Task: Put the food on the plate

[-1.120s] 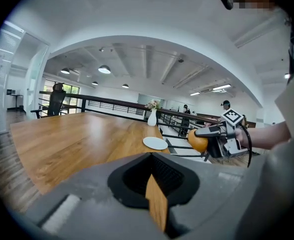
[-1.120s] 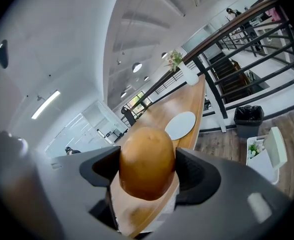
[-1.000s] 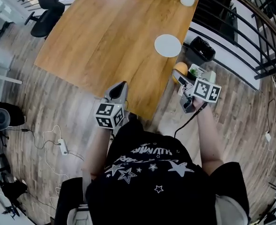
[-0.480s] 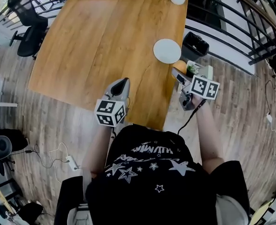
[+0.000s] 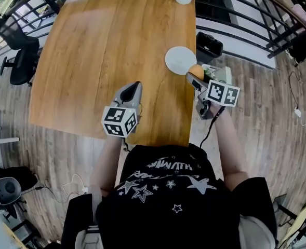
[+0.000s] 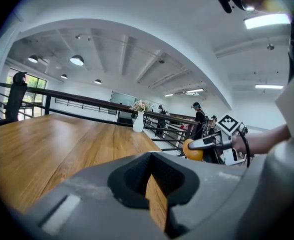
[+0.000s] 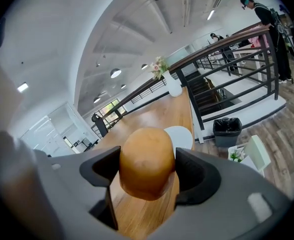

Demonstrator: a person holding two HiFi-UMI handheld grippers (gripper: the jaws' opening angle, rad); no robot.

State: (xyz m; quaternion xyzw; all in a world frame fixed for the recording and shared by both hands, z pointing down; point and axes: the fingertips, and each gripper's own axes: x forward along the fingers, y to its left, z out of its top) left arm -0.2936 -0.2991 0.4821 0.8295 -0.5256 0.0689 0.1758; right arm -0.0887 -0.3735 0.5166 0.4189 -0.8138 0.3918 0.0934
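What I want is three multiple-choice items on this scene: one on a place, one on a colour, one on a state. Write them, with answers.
1. Where does the white plate lie?
A) on the floor
B) on the table, near its right edge
C) on a chair

2. What colour is the bun?
A) green
B) golden-brown
C) white

3. What is the right claw doing?
A) gripping the bun
B) standing open and empty
C) gripping the plate

Answers: 1 B, the head view shows it by that edge; 2 B, the right gripper view shows its crust; 3 A, the bun sits clamped between the jaws.
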